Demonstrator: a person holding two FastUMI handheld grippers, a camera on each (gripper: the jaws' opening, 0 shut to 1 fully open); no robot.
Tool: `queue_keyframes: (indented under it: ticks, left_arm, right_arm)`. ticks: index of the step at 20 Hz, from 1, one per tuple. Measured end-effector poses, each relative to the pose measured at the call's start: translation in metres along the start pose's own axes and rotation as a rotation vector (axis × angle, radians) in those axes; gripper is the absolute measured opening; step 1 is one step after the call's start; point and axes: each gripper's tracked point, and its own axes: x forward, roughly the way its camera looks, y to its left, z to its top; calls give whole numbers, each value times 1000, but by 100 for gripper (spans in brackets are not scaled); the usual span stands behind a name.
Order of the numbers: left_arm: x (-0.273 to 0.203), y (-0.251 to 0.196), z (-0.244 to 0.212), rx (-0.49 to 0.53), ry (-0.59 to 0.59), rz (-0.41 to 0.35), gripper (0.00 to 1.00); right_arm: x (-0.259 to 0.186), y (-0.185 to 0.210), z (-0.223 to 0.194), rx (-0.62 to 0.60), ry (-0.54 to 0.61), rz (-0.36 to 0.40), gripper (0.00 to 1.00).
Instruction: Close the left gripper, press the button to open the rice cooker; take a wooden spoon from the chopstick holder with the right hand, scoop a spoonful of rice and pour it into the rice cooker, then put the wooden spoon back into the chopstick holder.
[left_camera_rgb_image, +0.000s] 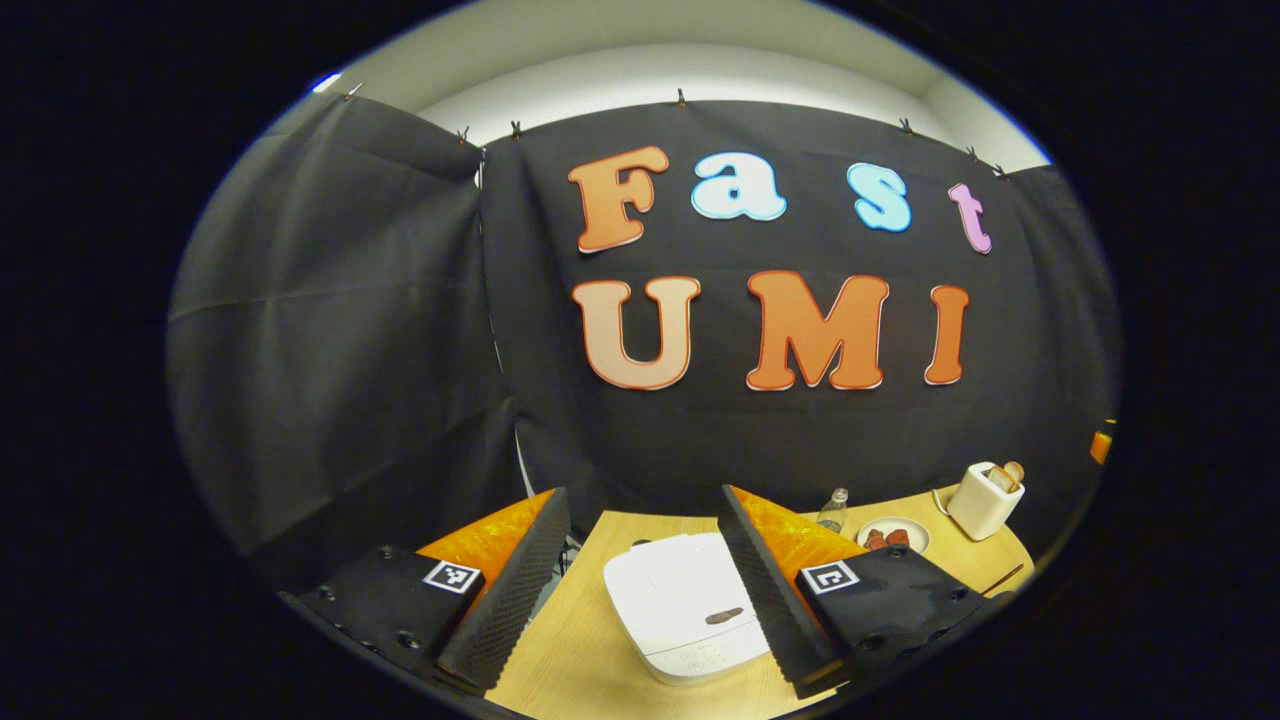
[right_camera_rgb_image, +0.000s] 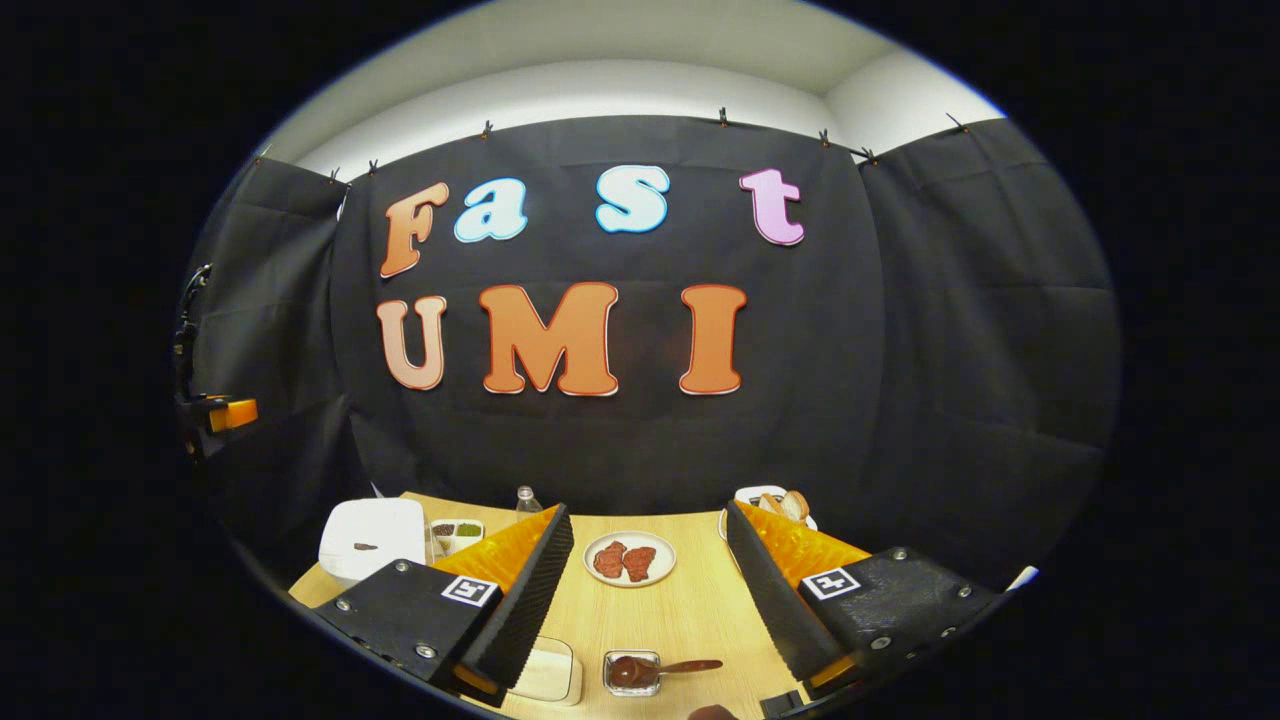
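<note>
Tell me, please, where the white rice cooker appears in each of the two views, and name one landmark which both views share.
Left gripper view: the rice cooker is at the bottom centre, between the fingers, lid shut.
Right gripper view: it is at the lower left, on the table's left end.
Shared landmark: the plate of reddish food.

Each hand-held gripper, the left hand-held gripper (left_camera_rgb_image: 645, 590) and the right hand-held gripper (right_camera_rgb_image: 650, 590), has two long wedge-shaped fingers (left_camera_rgb_image: 515, 590) with finely ribbed inner faces. Each finger sits on a dark mounting block set with round screws and bearing a small square black-and-white marker (left_camera_rgb_image: 452, 576) on top.
</note>
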Motion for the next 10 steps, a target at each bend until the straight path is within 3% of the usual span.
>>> queue_keyframes:
  ticks: [3, 4, 5, 10]
  left_arm:
    - [-25, 18, 20, -58, -45, -6, 100]
    - [-30, 27, 22, -71, -54, 2, 100]
    - [-36, 35, 23, -77, -59, 14, 100]
    - [-41, 51, 15, -100, -51, 35, 100]
  right_arm:
    - [-6, 6, 18, 7, -38, 7, 95]
    - [-9, 8, 21, 11, -49, 8, 100]
    - [-11, 10, 22, 16, -59, 9, 95]
    - [-17, 16, 5, 29, -42, 5, 95]
